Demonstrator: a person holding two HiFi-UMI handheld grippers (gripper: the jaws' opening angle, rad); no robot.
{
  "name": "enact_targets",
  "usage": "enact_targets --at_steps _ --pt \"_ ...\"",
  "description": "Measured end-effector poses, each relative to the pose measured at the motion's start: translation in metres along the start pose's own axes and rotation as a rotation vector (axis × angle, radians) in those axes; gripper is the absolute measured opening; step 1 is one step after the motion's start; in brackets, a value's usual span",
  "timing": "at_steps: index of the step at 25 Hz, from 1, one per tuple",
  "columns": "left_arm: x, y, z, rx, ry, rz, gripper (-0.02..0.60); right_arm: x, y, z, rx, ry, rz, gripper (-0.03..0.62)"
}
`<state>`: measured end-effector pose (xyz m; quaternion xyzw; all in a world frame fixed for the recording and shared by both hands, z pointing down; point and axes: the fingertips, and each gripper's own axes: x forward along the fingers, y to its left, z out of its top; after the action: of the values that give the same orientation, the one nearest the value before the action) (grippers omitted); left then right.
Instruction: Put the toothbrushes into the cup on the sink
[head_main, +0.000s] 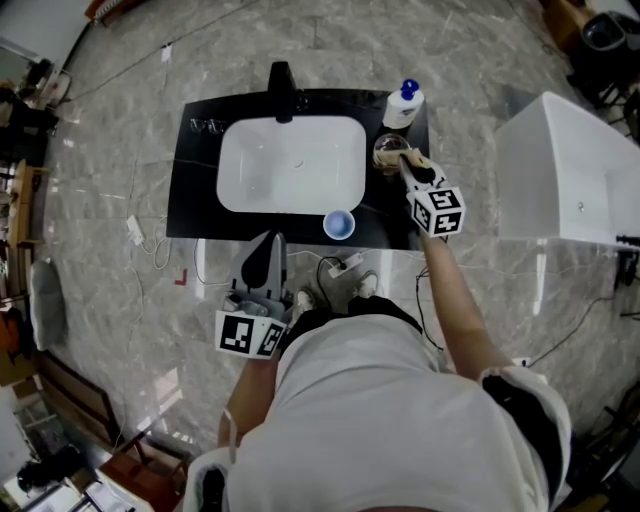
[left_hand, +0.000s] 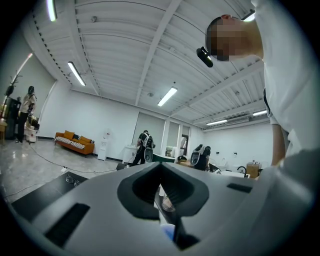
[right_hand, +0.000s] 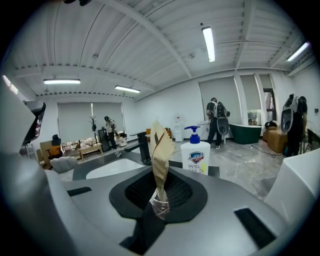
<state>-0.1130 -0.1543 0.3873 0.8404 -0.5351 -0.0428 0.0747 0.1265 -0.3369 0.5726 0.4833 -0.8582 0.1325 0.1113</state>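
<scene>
A toothbrush in a tan paper wrapper (right_hand: 160, 152) stands up between the jaws of my right gripper (right_hand: 158, 195), which is shut on it. In the head view the right gripper (head_main: 408, 166) sits at the rim of a clear glass cup (head_main: 390, 150) on the right end of the black counter (head_main: 195, 190). A small blue cup (head_main: 339, 224) stands at the counter's front edge. My left gripper (head_main: 268, 250) hangs in front of the counter, pointing at the basin, jaws together with nothing in them. Through the left gripper (left_hand: 161, 172) a sliver of the blue cup (left_hand: 168, 231) shows.
A white basin (head_main: 290, 165) fills the counter's middle, with a black faucet (head_main: 282, 90) behind it. A white soap bottle with a blue pump (head_main: 403, 104) (right_hand: 195, 156) stands just behind the glass cup. A white bathtub (head_main: 565, 175) is to the right. Cables and a power strip (head_main: 345, 266) lie on the floor.
</scene>
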Motion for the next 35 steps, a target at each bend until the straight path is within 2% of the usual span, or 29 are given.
enact_targets --at_steps 4,7,10,22,30,35 --pt "-0.003 0.002 -0.002 -0.005 0.005 0.003 0.003 -0.001 0.003 0.002 -0.027 -0.003 -0.003 0.061" --pt "-0.003 0.0 -0.003 -0.007 0.006 -0.005 0.003 -0.004 0.002 0.003 -0.034 -0.003 -0.016 0.114" --pt "-0.003 -0.002 -0.004 -0.008 0.004 -0.015 0.003 -0.01 0.001 0.005 -0.047 -0.01 -0.032 0.141" --pt "-0.002 -0.012 -0.003 -0.021 -0.019 -0.075 0.003 -0.05 -0.013 0.013 -0.11 -0.025 -0.131 0.143" --pt "-0.008 -0.019 -0.003 -0.03 -0.03 -0.117 0.003 -0.077 -0.008 0.019 -0.117 -0.047 -0.178 0.143" --pt "-0.009 -0.018 -0.002 -0.031 -0.037 -0.145 0.003 -0.103 -0.011 0.029 -0.106 -0.074 -0.236 0.143"
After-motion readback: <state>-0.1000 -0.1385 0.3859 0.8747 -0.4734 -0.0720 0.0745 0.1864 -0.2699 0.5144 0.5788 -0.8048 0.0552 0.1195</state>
